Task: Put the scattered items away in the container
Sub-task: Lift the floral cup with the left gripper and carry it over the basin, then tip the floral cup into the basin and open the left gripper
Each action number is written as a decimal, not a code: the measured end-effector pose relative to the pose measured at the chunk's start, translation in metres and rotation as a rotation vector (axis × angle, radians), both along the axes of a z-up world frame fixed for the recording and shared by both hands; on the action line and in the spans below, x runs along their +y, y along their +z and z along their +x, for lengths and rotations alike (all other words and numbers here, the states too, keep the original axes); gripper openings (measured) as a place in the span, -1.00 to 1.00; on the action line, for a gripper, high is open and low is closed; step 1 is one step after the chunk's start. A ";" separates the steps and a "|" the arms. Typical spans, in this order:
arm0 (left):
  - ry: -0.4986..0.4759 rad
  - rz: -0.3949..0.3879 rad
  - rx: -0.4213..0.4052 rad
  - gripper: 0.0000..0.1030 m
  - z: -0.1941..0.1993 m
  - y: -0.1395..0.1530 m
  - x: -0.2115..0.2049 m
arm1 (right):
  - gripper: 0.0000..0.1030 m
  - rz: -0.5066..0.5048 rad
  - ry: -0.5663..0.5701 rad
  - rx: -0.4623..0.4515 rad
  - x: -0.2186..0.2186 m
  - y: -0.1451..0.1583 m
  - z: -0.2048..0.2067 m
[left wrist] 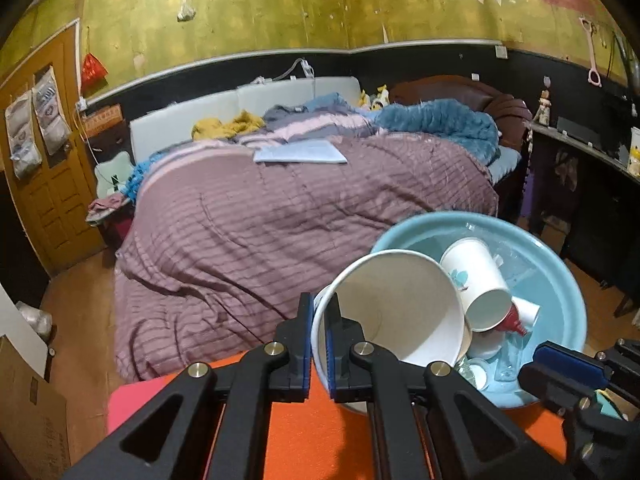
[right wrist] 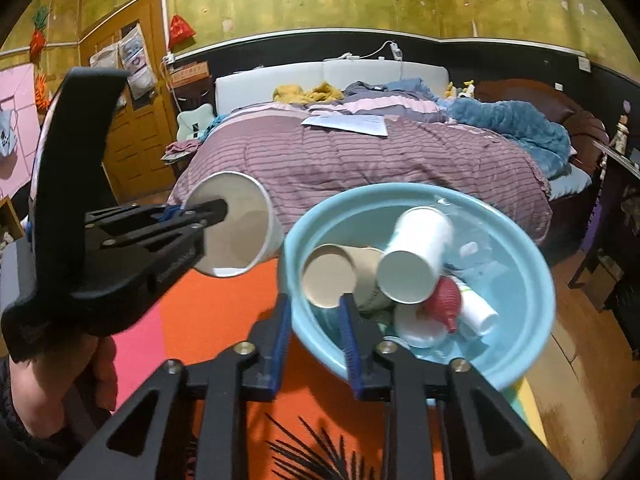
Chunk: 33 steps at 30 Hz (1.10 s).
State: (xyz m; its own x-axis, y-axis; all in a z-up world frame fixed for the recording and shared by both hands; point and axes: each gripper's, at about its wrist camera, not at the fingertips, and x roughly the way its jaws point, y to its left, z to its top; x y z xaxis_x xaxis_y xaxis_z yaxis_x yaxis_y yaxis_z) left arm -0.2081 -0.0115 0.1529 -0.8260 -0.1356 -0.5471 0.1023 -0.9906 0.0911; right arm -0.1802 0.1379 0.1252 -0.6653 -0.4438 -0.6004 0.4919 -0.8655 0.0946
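- Paper cup (left wrist: 394, 308) is sitting pinched by its rim in the left hand-held gripper (left wrist: 319, 344), one blue pad outside the wall and one inside, jaws nearly closed on it; the cup's open mouth is facing the left wrist camera.
- From the right wrist view, that same cup (right wrist: 236, 226) is hanging in the air, tilted, just to the left of the blue basin (right wrist: 528, 280) and above the orange mat (right wrist: 224, 304), not yet over the basin's rim.
- The left hand-held gripper (right wrist: 185, 211) is appearing there from the side, with a hand (right wrist: 60, 380) wrapping its black handle at the lower left.
- The right hand-held gripper (right wrist: 315, 322) is straddling the near rim of the basin: one finger is lying outside the wall, the other inside, jaws narrow. Whether the pads are pressing on the wall, I cannot tell.
- The basin (left wrist: 560, 280) is sitting tilted toward the camera and is already holding several things: a brown-lined cup (right wrist: 332, 276) lying on its side, a white cup (right wrist: 416, 256) leaning over it, a red nozzle-shaped item (right wrist: 444, 298), a small white tube (right wrist: 478, 310) and a white lid (right wrist: 420, 326).
- Behind everything, a bed with a mauve striped quilt (left wrist: 280, 224) is filling the middle of the room, with a sheet of paper (left wrist: 300, 152) lying on it.
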 end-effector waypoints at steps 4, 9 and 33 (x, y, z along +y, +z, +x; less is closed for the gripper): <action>-0.020 -0.010 0.013 -0.90 0.010 0.015 0.012 | -0.84 -0.022 -0.007 0.016 0.012 0.012 0.009; -0.067 -0.014 0.023 -0.90 0.020 0.028 0.039 | -0.95 -0.053 -0.009 0.042 0.027 0.026 0.021; -0.156 0.070 -0.068 -0.90 -0.031 -0.021 0.108 | -0.95 -0.019 -0.125 0.038 0.100 0.023 -0.006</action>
State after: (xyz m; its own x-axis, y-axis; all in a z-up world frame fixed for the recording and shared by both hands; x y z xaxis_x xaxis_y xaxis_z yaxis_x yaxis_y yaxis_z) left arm -0.2396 0.0967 0.1323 -0.7950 0.0315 -0.6058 -0.0569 -0.9981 0.0228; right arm -0.1863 0.2376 0.1485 -0.7380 -0.3669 -0.5663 0.3838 -0.9185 0.0949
